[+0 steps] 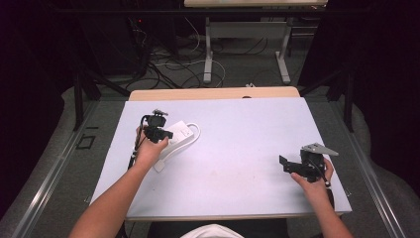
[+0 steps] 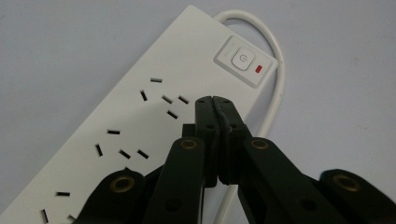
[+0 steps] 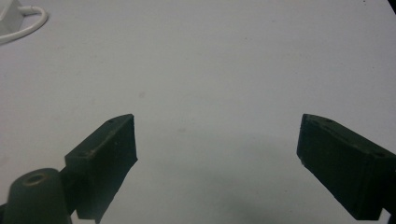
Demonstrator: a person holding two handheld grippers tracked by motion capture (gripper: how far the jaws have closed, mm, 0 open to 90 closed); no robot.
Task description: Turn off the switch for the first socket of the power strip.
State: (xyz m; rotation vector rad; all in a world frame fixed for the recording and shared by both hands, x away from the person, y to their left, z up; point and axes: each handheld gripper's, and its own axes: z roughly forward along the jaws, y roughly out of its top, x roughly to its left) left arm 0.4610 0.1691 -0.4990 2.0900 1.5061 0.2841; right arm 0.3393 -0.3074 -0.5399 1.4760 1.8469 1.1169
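A white power strip (image 1: pixel 179 136) lies on the left part of the table, its white cable (image 1: pixel 196 130) looping round its far end. My left gripper (image 1: pixel 164 134) hovers just over the strip. In the left gripper view the jaws are pressed together, and the left gripper (image 2: pixel 214 101) points at the strip (image 2: pixel 116 112) just short of the power button (image 2: pixel 242 59), whose small indicator (image 2: pixel 259 70) glows red. My right gripper (image 1: pixel 289 165) rests low at the table's right side. Its jaws stand wide apart with nothing between them, so the right gripper (image 3: pixel 217 135) frames bare table.
The pale table top (image 1: pixel 237 148) has open room across its middle. A corner of the strip's cable (image 3: pixel 29 24) lies far off in the right gripper view. Beyond the table's far edge are cables on the floor (image 1: pixel 168 69) and another table's legs (image 1: pixel 208 54).
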